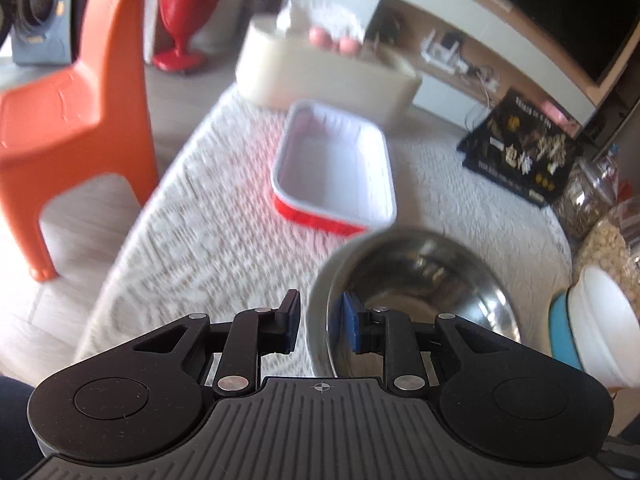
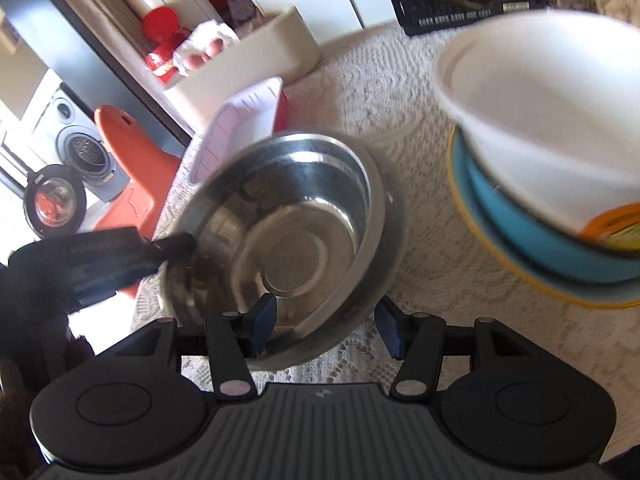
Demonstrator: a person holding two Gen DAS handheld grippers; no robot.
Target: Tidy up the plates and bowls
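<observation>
Steel bowl is sitting tilted and apparently lifted off the cloth-covered bench, at about 6 o'clock in the right wrist view and 5 o'clock in the left. The left hand-held gripper is pinching its rim — one pad outside the wall, the blue pad inside. In the right wrist view the same left hand-held gripper is showing at 9 o'clock, clamped on the bowl's edge. The right hand-held gripper is standing spread, its left pad reaching inside the bowl's near wall and its right pad clear beyond; whether the left pad is touching steel I cannot tell.

Progress, judged from how things are lying:
- Done: a stack is already standing at 2 o'clock in the right wrist view — white bowl nested in a blue bowl, both on a yellow-rimmed plate.
- In hand: the steel bowl, not yet placed on any stack.
- Left: the red-and-white rectangular dish is lying alone at 12 o'clock in the left wrist view, apart from the stack.

The cream container behind the dish is not looking like part of the tableware. Both frames are motion-blurred, so fine contact is uncertain. Roughly the middle of the task, I judge.
</observation>
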